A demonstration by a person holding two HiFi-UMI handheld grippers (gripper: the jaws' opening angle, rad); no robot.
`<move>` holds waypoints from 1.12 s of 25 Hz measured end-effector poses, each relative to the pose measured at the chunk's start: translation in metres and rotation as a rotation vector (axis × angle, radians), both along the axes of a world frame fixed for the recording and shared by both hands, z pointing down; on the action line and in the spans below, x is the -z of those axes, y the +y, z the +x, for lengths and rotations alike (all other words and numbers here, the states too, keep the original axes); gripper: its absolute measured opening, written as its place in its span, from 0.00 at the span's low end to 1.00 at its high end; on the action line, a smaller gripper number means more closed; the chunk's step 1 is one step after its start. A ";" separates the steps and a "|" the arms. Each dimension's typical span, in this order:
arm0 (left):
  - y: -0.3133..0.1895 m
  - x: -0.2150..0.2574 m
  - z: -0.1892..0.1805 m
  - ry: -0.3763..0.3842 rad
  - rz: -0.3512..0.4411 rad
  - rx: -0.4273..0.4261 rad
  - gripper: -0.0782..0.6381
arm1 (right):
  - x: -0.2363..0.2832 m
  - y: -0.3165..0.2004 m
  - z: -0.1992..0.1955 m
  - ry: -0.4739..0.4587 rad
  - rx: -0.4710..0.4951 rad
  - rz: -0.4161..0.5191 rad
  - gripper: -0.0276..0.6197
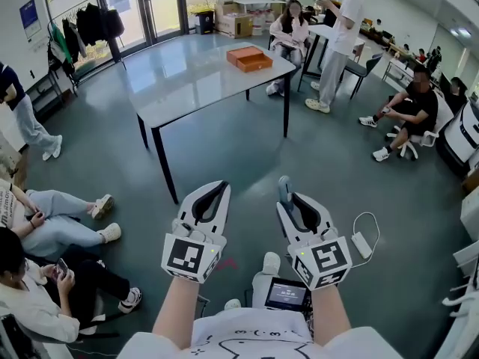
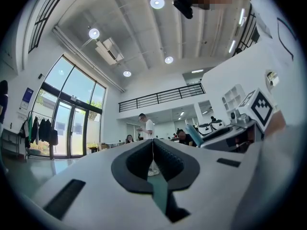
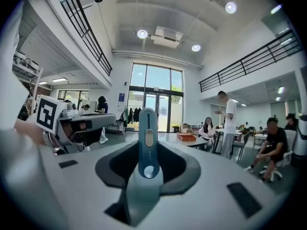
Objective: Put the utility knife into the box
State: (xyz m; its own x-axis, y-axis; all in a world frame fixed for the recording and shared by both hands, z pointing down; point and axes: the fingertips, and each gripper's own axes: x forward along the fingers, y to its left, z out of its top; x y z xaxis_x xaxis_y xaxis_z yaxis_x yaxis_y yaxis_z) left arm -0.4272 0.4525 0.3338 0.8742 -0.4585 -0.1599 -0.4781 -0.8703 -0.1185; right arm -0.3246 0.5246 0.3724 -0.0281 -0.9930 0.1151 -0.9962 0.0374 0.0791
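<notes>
Far left, a standing person (image 1: 21,114) by a coat rack (image 1: 91,22). Lower left, two seated people, one in light trousers (image 1: 52,219) and one with a phone (image 1: 34,294) (both close beside the wearer).

Left gripper (image 1: 219,188) is held low over the grey floor (image 1: 224,148). Its own view shows the dark pads (image 2: 165,158) meeting in a line, jaws closed with nothing between them.

Ahead, centre, is a long grey table (image 1: 187,81) on dark legs, well apart from both grippers. The floor lies between them. The orange box (image 1: 249,58) sits on the table's far right end, with what looks like its lid just beside it. It is also seen small in the right gripper view (image 3: 186,137).

Right gripper (image 1: 288,198) is just right of the left one, at the same height. Its jaws are clamped on the blue utility knife (image 3: 147,133), which stands upright between the pads, and its top pokes above the tips (image 1: 284,187). So the knife is in the right gripper, far from the box.

At the wearer's waist there is a small screen (image 1: 287,295). A white cable with an adapter (image 1: 362,244) lies on the floor right of the right gripper.

Behind the table, a seated person (image 1: 292,27) and a standing person in a white shirt (image 1: 342,36) are near the box end. Far right, a seated person in black (image 1: 413,111).
</notes>
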 end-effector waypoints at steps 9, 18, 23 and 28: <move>-0.052 0.002 0.054 0.007 0.012 0.025 0.13 | 0.001 -0.059 0.053 0.010 0.047 -0.001 0.25; -0.117 0.006 0.130 0.003 0.009 0.070 0.13 | 0.002 -0.130 0.129 0.013 0.107 -0.015 0.25; -0.140 0.009 0.172 0.004 0.007 0.093 0.13 | 0.004 -0.158 0.171 0.009 0.140 -0.013 0.25; -0.150 0.008 0.205 0.004 0.005 0.106 0.13 | 0.004 -0.170 0.200 0.013 0.161 -0.022 0.25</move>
